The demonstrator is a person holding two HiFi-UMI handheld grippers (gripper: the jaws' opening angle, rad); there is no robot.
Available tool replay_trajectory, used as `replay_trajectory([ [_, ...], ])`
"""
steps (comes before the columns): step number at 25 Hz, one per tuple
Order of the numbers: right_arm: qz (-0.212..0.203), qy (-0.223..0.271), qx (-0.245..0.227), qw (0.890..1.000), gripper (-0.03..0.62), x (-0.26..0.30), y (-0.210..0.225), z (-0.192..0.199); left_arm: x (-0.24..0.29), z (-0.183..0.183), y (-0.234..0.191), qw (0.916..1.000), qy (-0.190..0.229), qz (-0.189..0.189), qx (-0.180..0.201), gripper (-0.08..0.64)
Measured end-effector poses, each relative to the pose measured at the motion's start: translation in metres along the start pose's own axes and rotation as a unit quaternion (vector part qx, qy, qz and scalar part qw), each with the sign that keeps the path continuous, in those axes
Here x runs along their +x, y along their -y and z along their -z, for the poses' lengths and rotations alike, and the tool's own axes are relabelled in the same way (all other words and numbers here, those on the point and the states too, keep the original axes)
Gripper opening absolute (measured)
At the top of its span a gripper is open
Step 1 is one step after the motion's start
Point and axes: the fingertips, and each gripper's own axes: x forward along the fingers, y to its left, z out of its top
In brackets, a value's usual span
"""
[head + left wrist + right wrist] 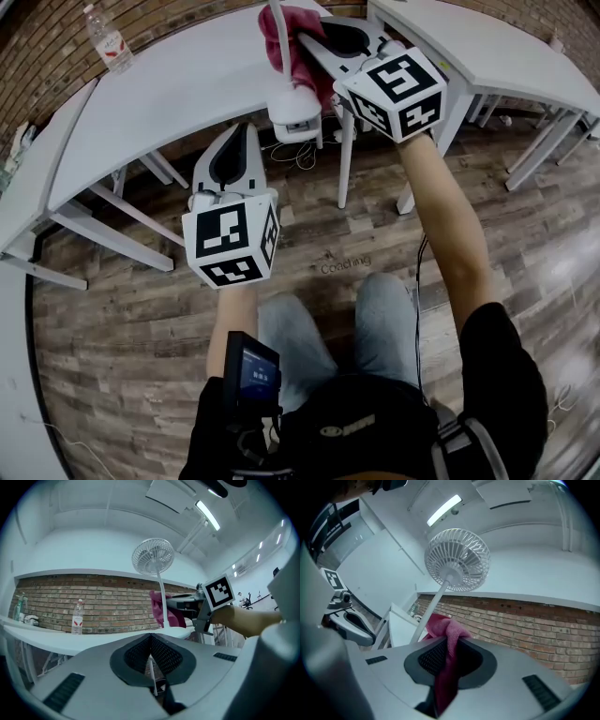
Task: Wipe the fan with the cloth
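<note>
A small screen (253,370) at the person's chest lies nearest. Just beyond it the left tongs (234,141) hang over the floor, jaws together on nothing. The pink cloth (446,637) is clamped in the right tongs (447,653), right beside the thin stem of the white fan (458,559), whose base stands at the bench's (187,84) near edge. The cloth is soft and limp, held by a fold. The fan looks light and tippy, so steadying its base seems wise. A bottle (108,42) stands far left.
</note>
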Motion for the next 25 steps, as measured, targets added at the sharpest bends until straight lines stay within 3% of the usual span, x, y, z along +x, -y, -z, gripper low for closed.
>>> replay_trajectory([
  [6, -0.028, 0.084, 0.001, 0.996, 0.054, 0.009, 0.007, -0.058, -0.005, 0.001, -0.007, 1.0, -0.002, -0.004, 0.002, 0.003],
  [9, -0.042, 0.101, 0.007, 0.994, 0.054, 0.004, 0.004, -0.067, -0.009, 0.0, -0.009, 1.0, 0.0, -0.006, 0.004, 0.003],
  [25, -0.041, 0.054, -0.06, 0.996, 0.054, -0.042, -0.03, -0.003, 0.0, 0.008, 0.001, 0.9999, -0.005, 0.011, -0.006, 0.003],
])
